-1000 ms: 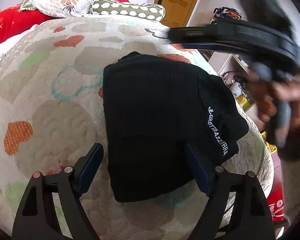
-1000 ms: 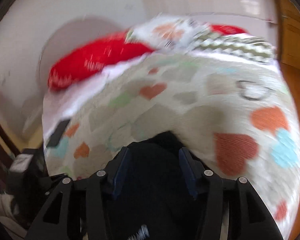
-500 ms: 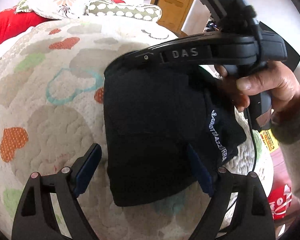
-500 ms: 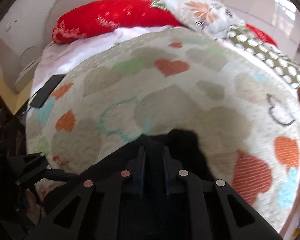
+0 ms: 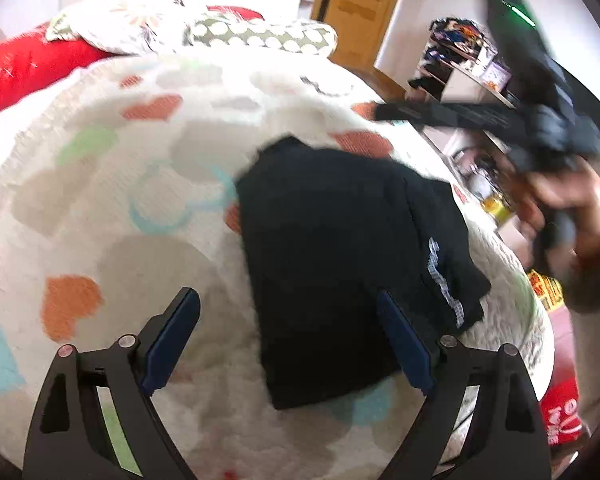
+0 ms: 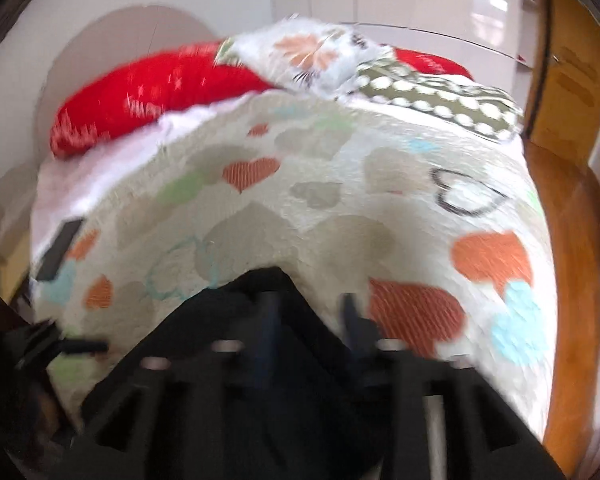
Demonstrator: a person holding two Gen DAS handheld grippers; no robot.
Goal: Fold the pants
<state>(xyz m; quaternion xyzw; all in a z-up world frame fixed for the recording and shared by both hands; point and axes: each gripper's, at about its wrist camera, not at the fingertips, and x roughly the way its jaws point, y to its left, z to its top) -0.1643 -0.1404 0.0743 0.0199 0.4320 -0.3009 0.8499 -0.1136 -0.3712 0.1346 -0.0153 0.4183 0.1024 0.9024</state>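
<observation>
The bed (image 5: 100,208) fills most of the room from here, its pale quilt printed with hearts, and pillows (image 5: 228,34) piled at the far end by a wooden door (image 5: 360,4). On the quilt, toward the near right edge, lie the pants (image 5: 332,260): black, already doubled into a thick rectangular bundle with white lettering down one side.

They look soft and limp, light enough to lift with a pinch, but the stacked layers would likely slide apart unless a whole edge is caught at once. I would take hold at a corner or along the near short edge, through all layers.

The left tool (image 5: 288,340) hangs just above the near end of the bundle, angled down, its blue pads spread wide and opening further, one over bare quilt, one over the cloth, nothing pinched between them.

The right tool (image 5: 384,114), in a hand (image 5: 560,208), is blurred and raised clear beyond the bundle's far right side; its jaws are opening, apart, and I see nothing held.
</observation>
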